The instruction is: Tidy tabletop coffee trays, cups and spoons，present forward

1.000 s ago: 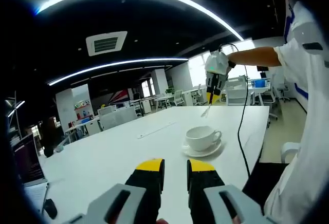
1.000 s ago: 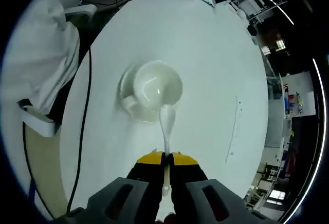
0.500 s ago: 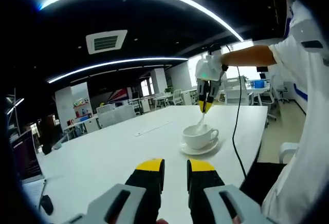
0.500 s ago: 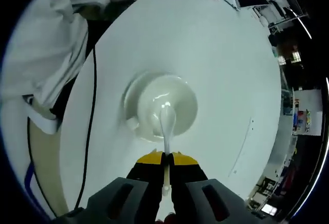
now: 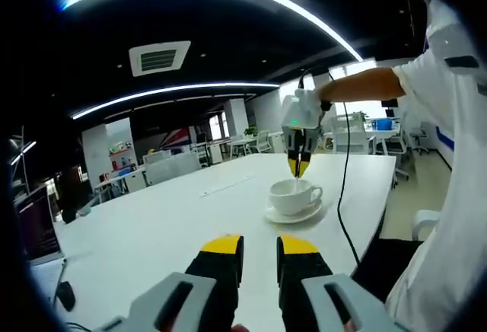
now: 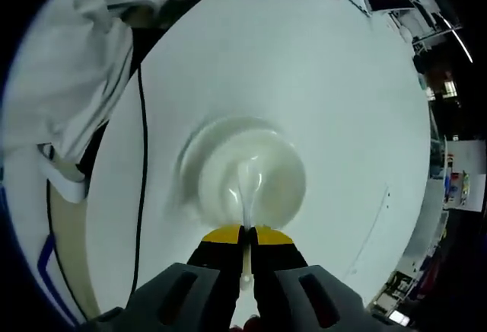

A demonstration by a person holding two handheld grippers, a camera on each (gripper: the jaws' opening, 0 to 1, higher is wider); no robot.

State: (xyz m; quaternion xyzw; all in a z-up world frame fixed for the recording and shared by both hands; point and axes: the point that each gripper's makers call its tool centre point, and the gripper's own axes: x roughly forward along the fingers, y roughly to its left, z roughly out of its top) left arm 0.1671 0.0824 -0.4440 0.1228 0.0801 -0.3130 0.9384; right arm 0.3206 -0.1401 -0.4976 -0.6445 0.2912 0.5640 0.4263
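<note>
A white cup [image 5: 294,194] stands on a white saucer [image 5: 293,214] on the white table [image 5: 175,225]. My right gripper [image 5: 298,166] hangs straight over the cup, shut on a white spoon [image 6: 247,195] whose bowl reaches down inside the cup [image 6: 251,183]. The saucer [image 6: 190,164] shows blurred around the cup in the right gripper view. My right gripper [image 6: 245,234] has its yellow-tipped jaws pressed on the spoon handle. My left gripper [image 5: 259,244] is low over the table's near part, jaws nearly together with a narrow gap and nothing between them, well short of the cup.
A black cable [image 6: 140,157] runs down from the right gripper along the table's edge. A person in a white top [image 5: 456,164] stands at the right. A laptop [image 5: 34,233] and a dark mouse [image 5: 65,295] lie at the table's left end.
The right gripper has come down with the spoon, from above and behind the cup to right over it, and the spoon's bowl has gone into the cup. The left gripper has stayed put.
</note>
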